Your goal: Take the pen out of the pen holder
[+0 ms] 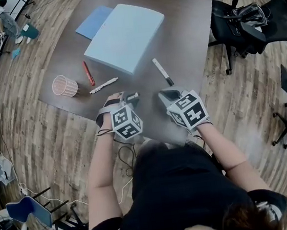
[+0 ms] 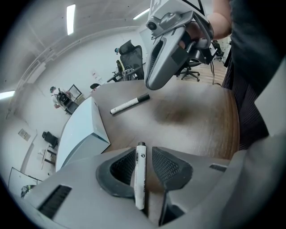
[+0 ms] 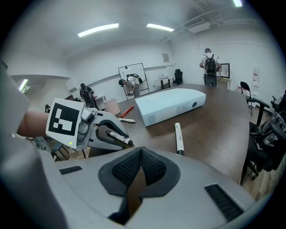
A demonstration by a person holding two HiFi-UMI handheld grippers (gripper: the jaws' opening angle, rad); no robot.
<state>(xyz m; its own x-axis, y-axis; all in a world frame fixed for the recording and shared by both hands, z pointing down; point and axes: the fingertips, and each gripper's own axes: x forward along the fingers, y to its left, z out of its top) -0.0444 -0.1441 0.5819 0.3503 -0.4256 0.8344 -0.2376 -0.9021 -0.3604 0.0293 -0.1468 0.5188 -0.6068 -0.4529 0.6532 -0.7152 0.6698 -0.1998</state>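
A white pen (image 2: 140,174) with a dark tip lies between the jaws of my left gripper (image 2: 144,154). It rests against the left pad, and a gap shows between it and the right pad, so the gripper is open. The head view has this gripper (image 1: 131,99) low over the near part of the brown table (image 1: 184,24). My right gripper (image 3: 141,152) is shut on nothing, just right of it (image 1: 167,96). The pink mesh pen holder (image 1: 64,86) lies on its side at the table's left edge, well apart from both grippers.
A red pen (image 1: 88,73) and a white pen (image 1: 103,85) lie beside the holder. A white marker with a black cap (image 1: 163,72) lies ahead of the right gripper. A pale box (image 1: 124,36) and a blue sheet (image 1: 93,22) sit farther back. Black office chairs (image 1: 236,21) stand to the right.
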